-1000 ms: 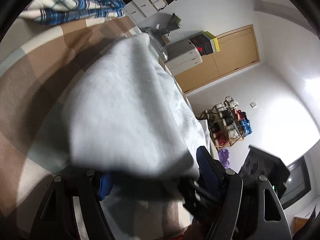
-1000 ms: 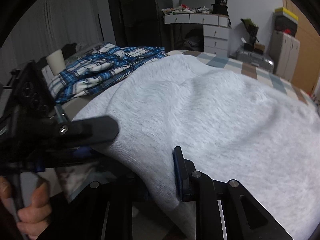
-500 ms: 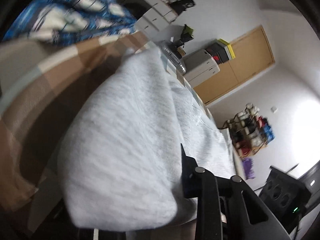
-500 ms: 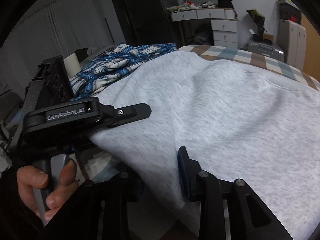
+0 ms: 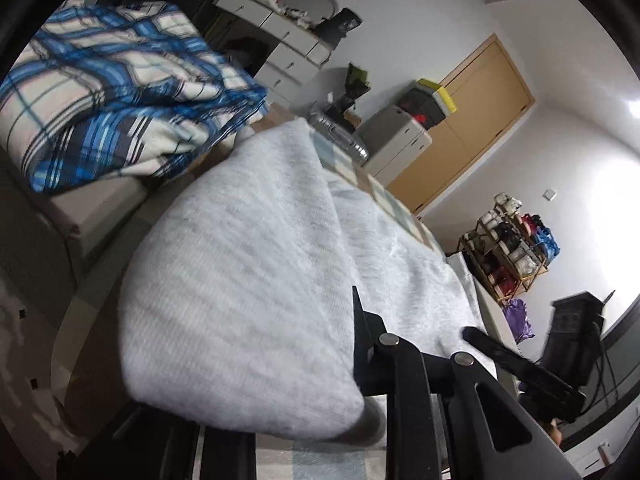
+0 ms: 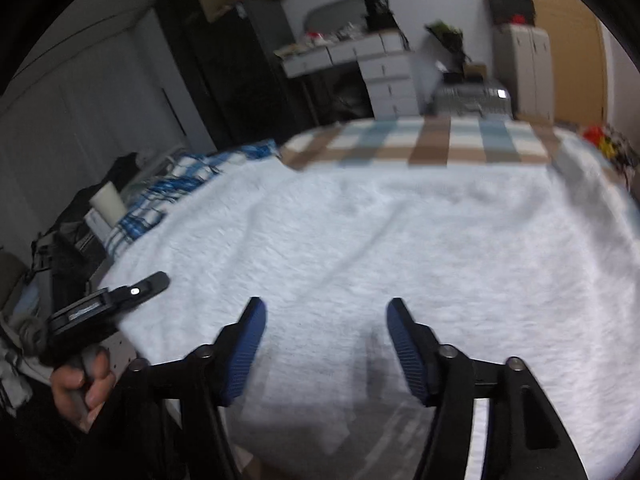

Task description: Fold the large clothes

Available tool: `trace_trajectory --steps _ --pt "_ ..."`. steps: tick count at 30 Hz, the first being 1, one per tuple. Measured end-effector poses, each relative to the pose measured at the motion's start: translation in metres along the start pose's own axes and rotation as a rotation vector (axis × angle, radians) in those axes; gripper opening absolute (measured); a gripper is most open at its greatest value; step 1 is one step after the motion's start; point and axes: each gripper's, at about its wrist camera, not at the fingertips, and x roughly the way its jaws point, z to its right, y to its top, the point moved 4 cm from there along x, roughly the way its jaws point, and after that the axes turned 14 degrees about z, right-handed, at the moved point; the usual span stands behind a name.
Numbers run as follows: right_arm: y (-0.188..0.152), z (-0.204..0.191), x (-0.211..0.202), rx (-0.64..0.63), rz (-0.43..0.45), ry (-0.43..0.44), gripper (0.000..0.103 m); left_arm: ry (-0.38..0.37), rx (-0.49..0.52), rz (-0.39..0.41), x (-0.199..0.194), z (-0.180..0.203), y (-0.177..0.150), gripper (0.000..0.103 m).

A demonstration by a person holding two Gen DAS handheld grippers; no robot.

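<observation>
Looking from the right wrist, the hand [image 6: 82,386] gripping the left gripper [image 6: 132,294] is seen, hidden from the other view. The left gripper is clamped on a raised fold of the grey sweatshirt [image 5: 248,280]. The right gripper [image 6: 324,344], just opened, stands apart above the sweatshirt spread on the checked bed [image 6: 432,142].

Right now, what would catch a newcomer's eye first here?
The light grey sweatshirt spread over most of the bed, one edge bunched in the left gripper, whose jaws have just closed on it. The right gripper, jaws just opened, hangs empty above it. A blue plaid blanket sits heaped at the bed's left side.
</observation>
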Motion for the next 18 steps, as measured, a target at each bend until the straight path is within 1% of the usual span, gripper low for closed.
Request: trace_trajectory --steps 2,3,5,6,7,8,9,10,12,13,15,16,18 --pt "-0.015 -0.010 0.021 -0.035 -0.063 -0.015 0.055 0.002 -0.019 -0.010 0.002 -0.005 -0.004 0.018" --pt "-0.017 -0.011 0.023 -0.056 -0.065 -0.030 0.056 0.000 -0.036 -0.017 0.002 -0.007 -0.005 0.018" --pt "-0.020 -0.020 0.023 -0.119 -0.050 -0.053 0.058 -0.017 -0.068 -0.031 0.002 -0.011 -0.007 0.023" --pt "-0.021 -0.022 0.022 -0.142 -0.053 -0.056 0.058 -0.035 -0.085 -0.038 0.003 -0.011 -0.007 0.030" --pt "-0.022 -0.021 0.020 -0.140 -0.057 -0.048 0.058 -0.059 -0.101 -0.045 0.004 -0.011 -0.007 0.042" --pt "-0.021 -0.020 0.019 -0.129 -0.062 -0.037 0.056 -0.077 -0.110 -0.050 0.005 -0.010 -0.008 0.047" --pt "-0.016 -0.016 0.017 -0.108 -0.061 -0.023 0.054 -0.086 -0.109 -0.056 0.007 -0.007 -0.009 0.056" --pt "-0.010 -0.013 0.012 -0.090 -0.044 -0.021 0.054 -0.092 -0.100 -0.062 0.008 -0.005 -0.008 0.058" --pt "0.000 -0.004 0.006 -0.080 0.000 -0.071 0.054 -0.081 -0.068 -0.061 0.011 -0.001 -0.009 0.059" --pt "0.000 -0.001 0.008 -0.072 -0.005 -0.082 0.054 -0.076 -0.063 -0.068 0.013 0.000 -0.009 0.059" --pt "-0.003 0.004 0.019 -0.045 -0.038 -0.078 0.045 -0.067 -0.065 -0.075 0.016 -0.001 -0.009 0.059" --pt "-0.006 0.006 0.025 -0.036 -0.048 -0.074 0.042 -0.047 -0.065 -0.076 0.019 -0.002 -0.009 0.059" --pt "-0.010 0.003 0.029 -0.058 -0.041 -0.073 0.042 -0.003 -0.081 -0.050 0.019 -0.005 -0.008 0.058"
